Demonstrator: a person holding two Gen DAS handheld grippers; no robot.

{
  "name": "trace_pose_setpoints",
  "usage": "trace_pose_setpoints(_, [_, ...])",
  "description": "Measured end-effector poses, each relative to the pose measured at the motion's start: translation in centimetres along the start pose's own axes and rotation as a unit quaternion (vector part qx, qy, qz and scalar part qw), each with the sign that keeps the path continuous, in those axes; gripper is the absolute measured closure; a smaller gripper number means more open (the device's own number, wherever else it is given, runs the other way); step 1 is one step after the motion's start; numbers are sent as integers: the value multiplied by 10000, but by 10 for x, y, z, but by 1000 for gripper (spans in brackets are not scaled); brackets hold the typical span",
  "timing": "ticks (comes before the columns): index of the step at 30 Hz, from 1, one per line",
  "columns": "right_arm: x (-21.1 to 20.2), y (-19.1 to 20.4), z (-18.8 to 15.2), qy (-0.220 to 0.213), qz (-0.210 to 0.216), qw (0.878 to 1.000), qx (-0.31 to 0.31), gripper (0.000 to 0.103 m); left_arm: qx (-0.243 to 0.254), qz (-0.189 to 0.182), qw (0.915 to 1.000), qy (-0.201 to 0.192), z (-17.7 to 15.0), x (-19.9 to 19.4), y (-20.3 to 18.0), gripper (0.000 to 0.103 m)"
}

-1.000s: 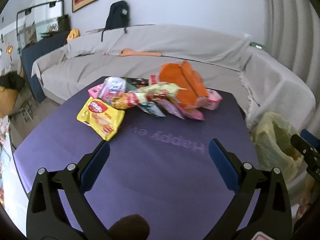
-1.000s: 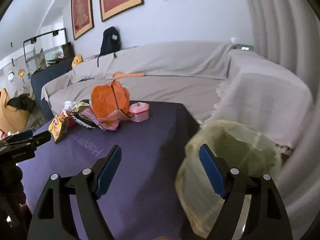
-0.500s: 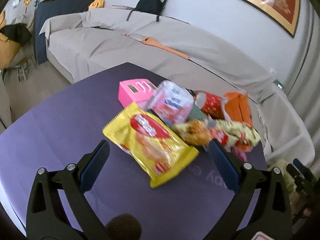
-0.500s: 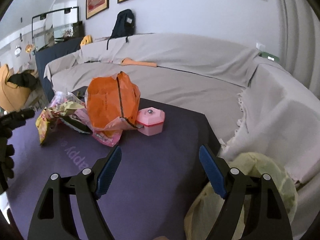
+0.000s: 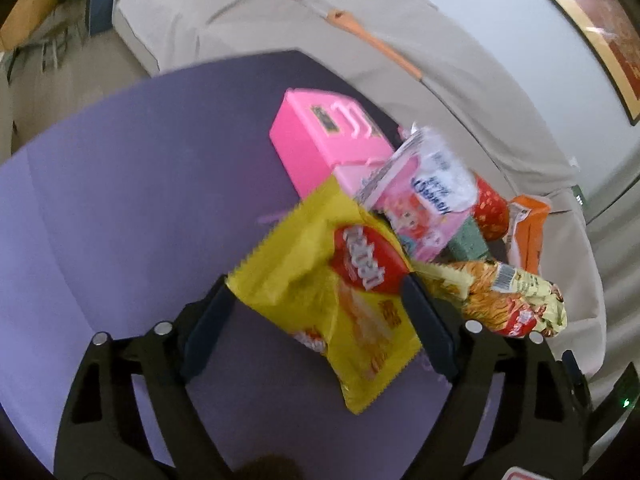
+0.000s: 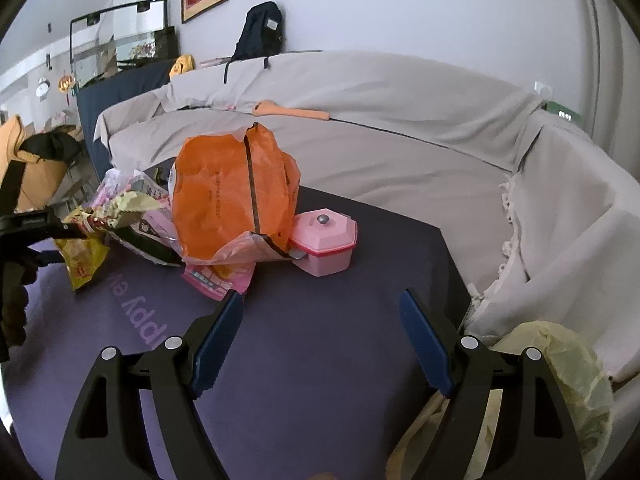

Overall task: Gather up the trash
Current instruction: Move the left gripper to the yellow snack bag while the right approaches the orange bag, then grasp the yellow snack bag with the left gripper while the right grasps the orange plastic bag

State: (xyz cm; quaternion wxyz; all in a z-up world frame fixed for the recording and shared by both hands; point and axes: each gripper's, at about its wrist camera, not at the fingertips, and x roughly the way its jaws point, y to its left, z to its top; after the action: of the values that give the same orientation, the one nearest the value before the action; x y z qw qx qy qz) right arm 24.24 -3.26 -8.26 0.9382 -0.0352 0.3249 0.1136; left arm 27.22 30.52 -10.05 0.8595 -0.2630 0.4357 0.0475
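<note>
The left tool is straddling the yellow snack bag with its jaws closing in. The pads sit at both edges of the bag, but I can't say they've bitten yet. The bag lies on the purple worktop at the 6 o'clock edge of the pile, and its top corner tucks under the pink-and-white packet.

What could go wrong, as I see it: the bag is flat, slick and crinkly, so the pads may fold it or slide off. Since it overlaps its neighbours, pulling it could drag the noodle packet at 3 o'clock along, or shove stuff off the worktop.

The right tool has its jaws wide apart with nothing between them, hovering over bare worktop. The yellowish trash bag sits at about 4 o'clock, off the worktop's corner.

Rough count: one yellow bag, one noodle packet, one pink-and-white packet, one orange bag, one pink box, one small pink lidded pot. There are a few more wrappers buried in the pile that I can't separate.
</note>
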Motion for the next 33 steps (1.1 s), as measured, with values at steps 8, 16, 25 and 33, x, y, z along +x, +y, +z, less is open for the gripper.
trace_pose_setpoints(8, [9,6,20,60,22,9999,-96,27,201,-387,9988,-211,1,-14,-3,88])
trace_pose_setpoints(16, [50,29,83,134,472,9976,-495,30,698,-565,9939,-635,-5,-46,-24,95])
trace_pose_setpoints(25, [137,35,120,957,1056,9896,-211,65,774,-706,9923,-662,-16,-59,-22,95])
trace_pose_setpoints(33, [76,45,109,873,1554,9835,-309,97,886,-707,9893,-916,-21,-81,-36,95])
